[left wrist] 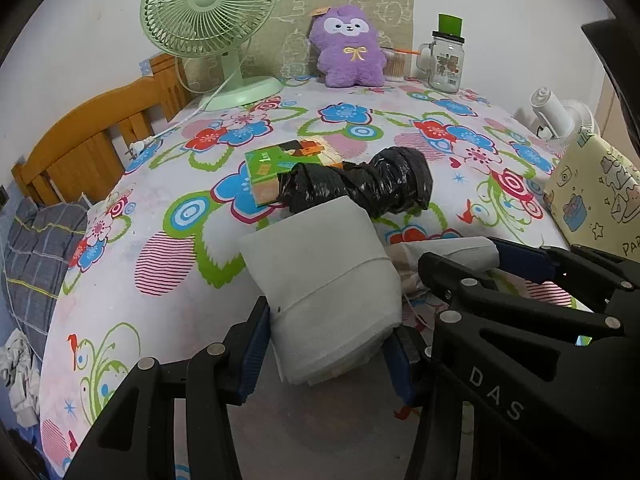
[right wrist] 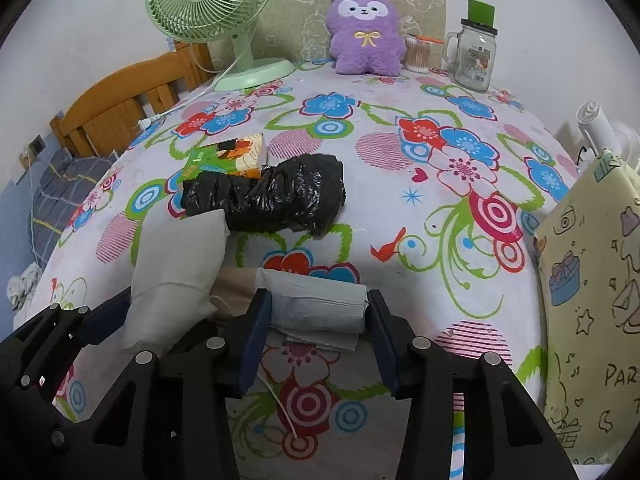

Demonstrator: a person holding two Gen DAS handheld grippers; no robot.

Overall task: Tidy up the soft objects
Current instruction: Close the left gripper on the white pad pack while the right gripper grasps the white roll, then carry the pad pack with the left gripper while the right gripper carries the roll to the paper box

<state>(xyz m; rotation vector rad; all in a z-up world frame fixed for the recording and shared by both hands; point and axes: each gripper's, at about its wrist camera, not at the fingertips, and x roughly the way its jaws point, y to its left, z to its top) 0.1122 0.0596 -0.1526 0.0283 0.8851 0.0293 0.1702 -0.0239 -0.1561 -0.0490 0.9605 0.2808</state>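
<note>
**Two soft white bundles, one in each gripper**

The left gripper (left wrist: 326,344) has its jaws clenched on a plump white folded cloth bundle (left wrist: 320,276), held near the front edge of the flower-printed bed cover (left wrist: 168,184). Beside it, the right gripper (right wrist: 318,332) grasps a smaller flat folded white cloth (right wrist: 316,306) by its two short ends, also low over the front edge.

Both pieces look light and limp. I judge they squash readily under the pads, so a hold across the middle of the fold, as now, keeps the layers together; a pinch at one corner would likely let them unfold and trail. A loose layer already hangs below the flat cloth.

Behind them, towards the middle of the cover, lies a crumpled black plastic bag roll (right wrist: 268,196), touching a green and orange cardboard box (right wrist: 230,156). It looks slick and crackly, probably harder to grip.

At the far edge stand a pale green desk fan (left wrist: 208,28), a purple plush toy (left wrist: 348,52) and a glass mug jar with a green lid (left wrist: 446,60). A yellow cartoon-printed cushion (right wrist: 592,288) sits at the right edge, a wooden bed frame (left wrist: 84,144) at the left. The padded surface gives underfoot of anything set down.
</note>
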